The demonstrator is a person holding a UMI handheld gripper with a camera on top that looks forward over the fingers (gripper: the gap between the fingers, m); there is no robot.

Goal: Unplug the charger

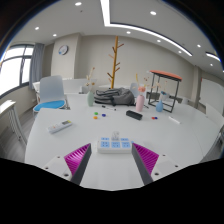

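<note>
The gripper point(112, 160) has its fingers spread wide, holding nothing. Just ahead at 12 o'clock, a white plastic power strip with blue sockets point(114, 146) lies on the white counter point(60, 140). It looks hard and light, so it may slide. No charger plug shows clearly. Any plug should be pinched by its hard sides.
</note>
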